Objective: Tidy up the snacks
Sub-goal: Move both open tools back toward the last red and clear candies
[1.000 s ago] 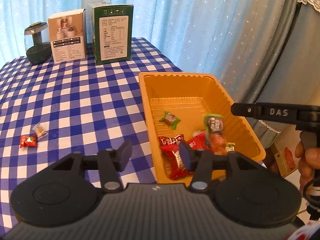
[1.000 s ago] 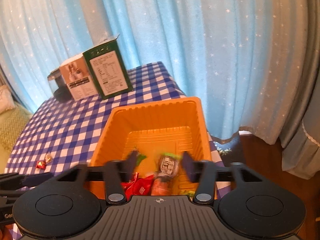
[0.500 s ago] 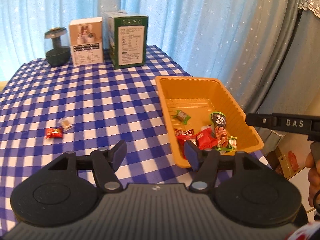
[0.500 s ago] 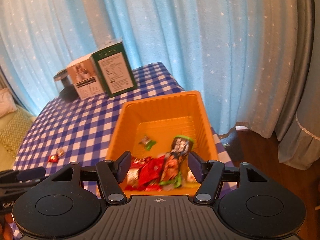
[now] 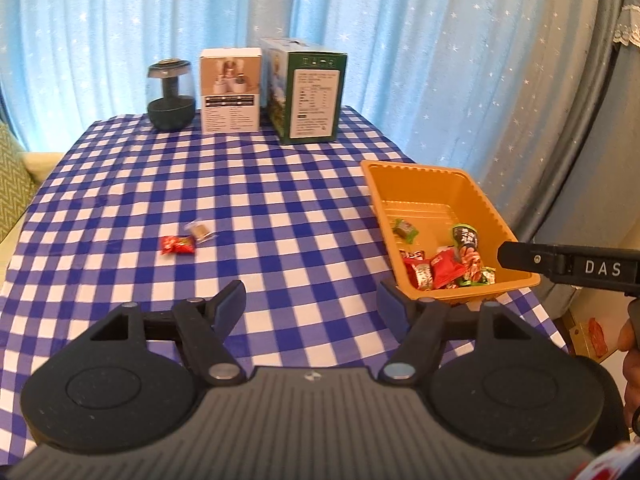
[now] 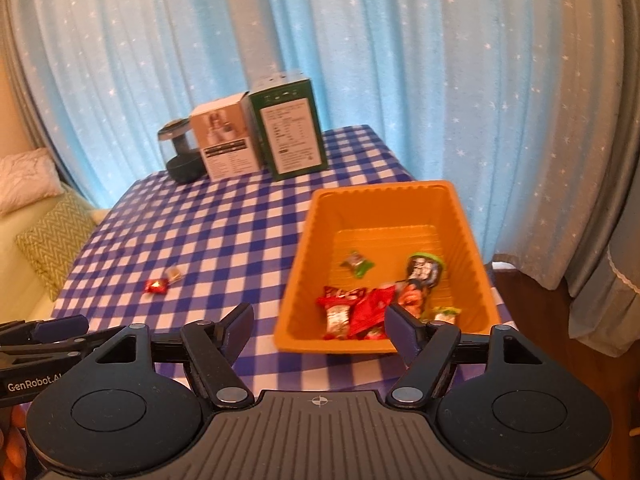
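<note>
Both claws, left claw (image 5: 311, 304) and right claw (image 6: 319, 326), have withdrawn from the orange tray (image 5: 436, 172), jaws opening and empty, presumably freeing them for the red candy (image 5: 177, 245) at centre-left on the table (image 5: 280, 184).

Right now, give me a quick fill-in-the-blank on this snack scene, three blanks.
1. The orange tray sits on a blue-and-white ____ tablecloth.
2. Outside the tray, ____ wrapped candies lie on the cloth: a red candy and a clear-wrapped candy.
3. Beside the white box stands a taller ____ box.

Missing: checked; two; green
</note>
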`<state>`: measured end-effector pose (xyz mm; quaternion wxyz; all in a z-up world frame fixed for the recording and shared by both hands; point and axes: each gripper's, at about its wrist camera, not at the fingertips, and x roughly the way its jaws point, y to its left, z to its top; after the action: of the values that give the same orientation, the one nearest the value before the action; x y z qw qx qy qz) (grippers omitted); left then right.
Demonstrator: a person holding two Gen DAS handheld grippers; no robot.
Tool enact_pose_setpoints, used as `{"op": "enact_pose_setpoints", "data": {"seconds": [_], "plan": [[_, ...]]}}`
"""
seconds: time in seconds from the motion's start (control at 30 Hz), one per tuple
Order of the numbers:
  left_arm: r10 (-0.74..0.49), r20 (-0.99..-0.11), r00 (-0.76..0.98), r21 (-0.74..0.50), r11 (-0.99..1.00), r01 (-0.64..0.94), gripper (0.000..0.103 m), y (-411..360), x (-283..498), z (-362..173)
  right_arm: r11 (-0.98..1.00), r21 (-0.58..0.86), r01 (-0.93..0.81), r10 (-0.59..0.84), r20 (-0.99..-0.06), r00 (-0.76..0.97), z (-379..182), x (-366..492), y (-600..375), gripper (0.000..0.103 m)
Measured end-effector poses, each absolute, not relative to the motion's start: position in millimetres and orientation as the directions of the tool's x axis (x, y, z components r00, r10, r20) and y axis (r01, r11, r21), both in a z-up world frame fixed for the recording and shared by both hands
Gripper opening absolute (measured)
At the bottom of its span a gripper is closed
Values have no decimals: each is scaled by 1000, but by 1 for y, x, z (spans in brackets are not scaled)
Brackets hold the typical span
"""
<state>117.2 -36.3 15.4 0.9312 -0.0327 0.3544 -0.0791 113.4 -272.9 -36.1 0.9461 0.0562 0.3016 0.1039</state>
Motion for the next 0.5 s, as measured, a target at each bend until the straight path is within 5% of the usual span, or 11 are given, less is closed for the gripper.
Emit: {"op": "enact_pose_setpoints", "data": {"seconds": [0.5], "plan": [[-89,-650,755,-109,994,23,72,18,100,18,957,128,-259,284,-577,765,-40,112,-220,73]]}}
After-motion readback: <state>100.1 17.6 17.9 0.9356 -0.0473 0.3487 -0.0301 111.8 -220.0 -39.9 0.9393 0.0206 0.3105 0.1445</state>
